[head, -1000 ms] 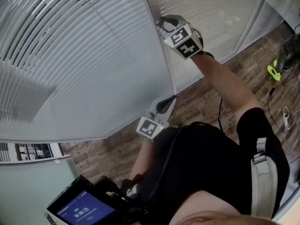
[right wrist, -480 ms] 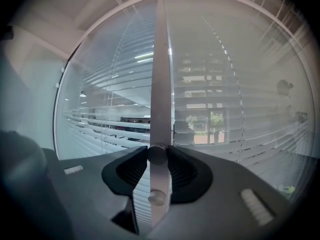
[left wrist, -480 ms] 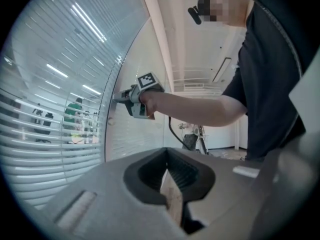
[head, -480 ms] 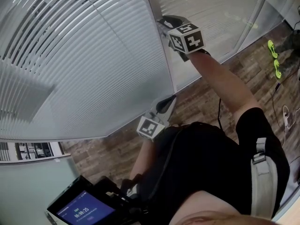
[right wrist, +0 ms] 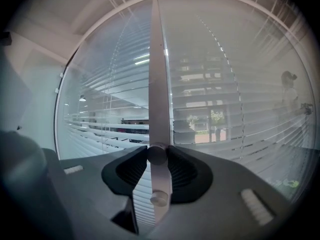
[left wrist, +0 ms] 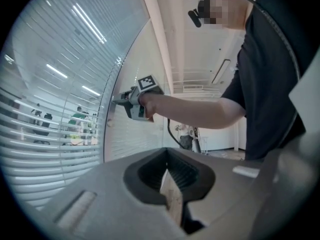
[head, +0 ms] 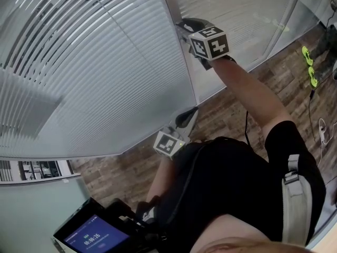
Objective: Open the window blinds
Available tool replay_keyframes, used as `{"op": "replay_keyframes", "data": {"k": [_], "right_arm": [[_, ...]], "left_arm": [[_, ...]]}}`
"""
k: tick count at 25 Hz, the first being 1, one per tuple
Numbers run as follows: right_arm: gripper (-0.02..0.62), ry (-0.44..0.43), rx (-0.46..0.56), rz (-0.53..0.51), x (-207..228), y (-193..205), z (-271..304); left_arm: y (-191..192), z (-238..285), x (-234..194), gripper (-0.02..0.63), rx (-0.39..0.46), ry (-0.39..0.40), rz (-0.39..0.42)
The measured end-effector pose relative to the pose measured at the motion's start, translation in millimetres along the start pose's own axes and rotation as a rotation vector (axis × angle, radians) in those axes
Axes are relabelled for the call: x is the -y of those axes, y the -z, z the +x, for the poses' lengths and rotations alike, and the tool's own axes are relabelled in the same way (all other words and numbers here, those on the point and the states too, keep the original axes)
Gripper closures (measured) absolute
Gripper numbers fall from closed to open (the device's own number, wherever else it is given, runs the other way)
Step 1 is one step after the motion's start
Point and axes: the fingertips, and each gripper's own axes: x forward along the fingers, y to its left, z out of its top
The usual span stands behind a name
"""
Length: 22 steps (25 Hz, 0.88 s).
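Slatted window blinds (head: 105, 62) hang behind glass on both sides of a pale upright frame post (head: 179, 51). In the head view my right gripper (head: 182, 25) is raised against that post. The right gripper view shows it (right wrist: 157, 159) shut on a small round knob (right wrist: 156, 154) on the post (right wrist: 156, 74), with a second knob (right wrist: 159, 198) just below. The slats of the blinds (right wrist: 110, 124) stand partly tilted, and rooms show through the gaps. My left gripper (head: 192, 111) hangs low by the waist, shut and holding nothing; it (left wrist: 172, 189) looks toward the right gripper (left wrist: 120, 101).
Brown wood floor (head: 231, 109) runs along the foot of the glass. A dark device with a lit blue screen (head: 95, 237) sits at the bottom left. Yellow-green shoes (head: 309, 67) and cables (head: 321, 128) lie at the right. Another person (right wrist: 288, 86) stands beyond the right pane.
My right gripper has rolled on the knob, its marker cube turning to show another face. The slats of the left blind have tilted, opening wider gaps. The left gripper has stayed put.
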Motion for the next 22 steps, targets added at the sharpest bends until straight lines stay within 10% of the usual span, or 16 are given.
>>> {"op": "replay_keyframes", "data": {"k": [11,22], "right_arm": [[0.41,-0.088,0.123,0.007,-7,-4,-32],[0.557,-0.107,0.279,-0.16,-22,8,-125]], "left_arm": [[3,-1,-3,0.603,-0.03,-0.007,-0.002],[5,8,-8,0.603,-0.052,-0.007,-0.005]]}}
